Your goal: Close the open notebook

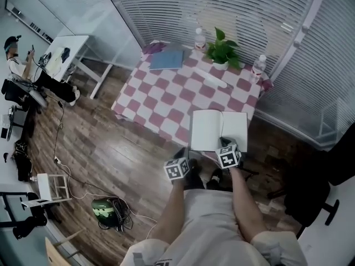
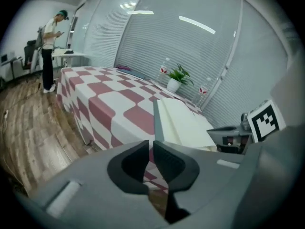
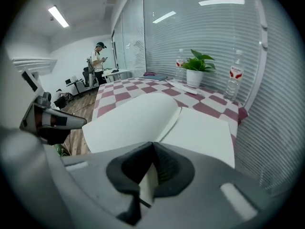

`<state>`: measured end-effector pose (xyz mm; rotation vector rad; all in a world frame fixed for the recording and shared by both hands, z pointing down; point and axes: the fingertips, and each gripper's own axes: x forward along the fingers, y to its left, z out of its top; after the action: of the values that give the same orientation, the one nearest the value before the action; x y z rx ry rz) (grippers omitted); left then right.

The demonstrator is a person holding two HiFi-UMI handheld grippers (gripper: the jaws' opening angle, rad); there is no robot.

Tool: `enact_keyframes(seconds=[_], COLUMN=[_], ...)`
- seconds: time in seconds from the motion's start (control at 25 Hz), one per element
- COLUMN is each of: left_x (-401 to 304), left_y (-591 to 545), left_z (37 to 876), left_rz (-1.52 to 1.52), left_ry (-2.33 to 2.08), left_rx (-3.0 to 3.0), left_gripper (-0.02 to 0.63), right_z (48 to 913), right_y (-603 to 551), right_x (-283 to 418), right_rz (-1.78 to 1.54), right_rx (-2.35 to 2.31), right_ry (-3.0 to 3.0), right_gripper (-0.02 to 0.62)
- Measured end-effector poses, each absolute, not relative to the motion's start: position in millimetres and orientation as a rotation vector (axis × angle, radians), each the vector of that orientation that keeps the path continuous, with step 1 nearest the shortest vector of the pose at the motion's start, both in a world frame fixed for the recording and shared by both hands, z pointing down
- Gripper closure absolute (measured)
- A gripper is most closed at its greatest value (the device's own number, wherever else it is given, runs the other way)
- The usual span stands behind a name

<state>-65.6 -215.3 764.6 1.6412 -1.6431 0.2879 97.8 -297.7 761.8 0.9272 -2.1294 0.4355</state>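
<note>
The notebook [image 1: 219, 130] is laid open on the bench [image 1: 166, 101], just ahead of the right gripper [image 3: 152, 147]. Both it and the left gripper [image 2: 151, 144] are pressed together, with nothing pinched.

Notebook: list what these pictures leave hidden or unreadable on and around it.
Notebook cover face: all views, under the open pages.
Its near edge: right gripper view, behind the right tongs.
Bottle label print: every view, too small.
Blue item: head view, too small to tell book from folder.

The wood floor [image 1: 111, 154] is bounded far and right by slatted blinds [image 1: 249, 4]; a white desk [image 1: 72, 44] is placed far left.
</note>
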Motion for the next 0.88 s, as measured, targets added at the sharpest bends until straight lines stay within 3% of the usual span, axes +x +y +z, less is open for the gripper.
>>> enact_keyframes(seconds=[0.08,0.2,0.32,0.48,0.68,0.88], left_x=[-72,-65,-53,-37,-40,-36], left_y=[-211,-214,-218,-223,-221,-222], left_z=[764,758,758,764,764,757], left_rz=[0.159,0.003,-0.081,-0.205,-0.330,-0.331], left_ry=[-1.642,-1.576,-1.521,-1.468,-1.444,-1.449], left_rx=[1.607,1.632,1.631,1.559,1.481,1.485], left_gripper=[0.590,0.482,0.418,0.403,0.382,0.380], right_z=[762,762,761,762,766,768], right_y=[-297,-295,-294,-295,-270,-265], right_x=[97,96,93,101,70,65], right_rz=[0.441,0.429,0.411,0.360,-0.064,0.095], right_rx=[0.912,0.905,0.900,0.908,0.556,0.639], right_ry=[-2.142,-2.153,-2.158,-2.143,-2.049,-2.154], right_gripper=[0.594,0.594,0.594,0.594,0.594,0.594])
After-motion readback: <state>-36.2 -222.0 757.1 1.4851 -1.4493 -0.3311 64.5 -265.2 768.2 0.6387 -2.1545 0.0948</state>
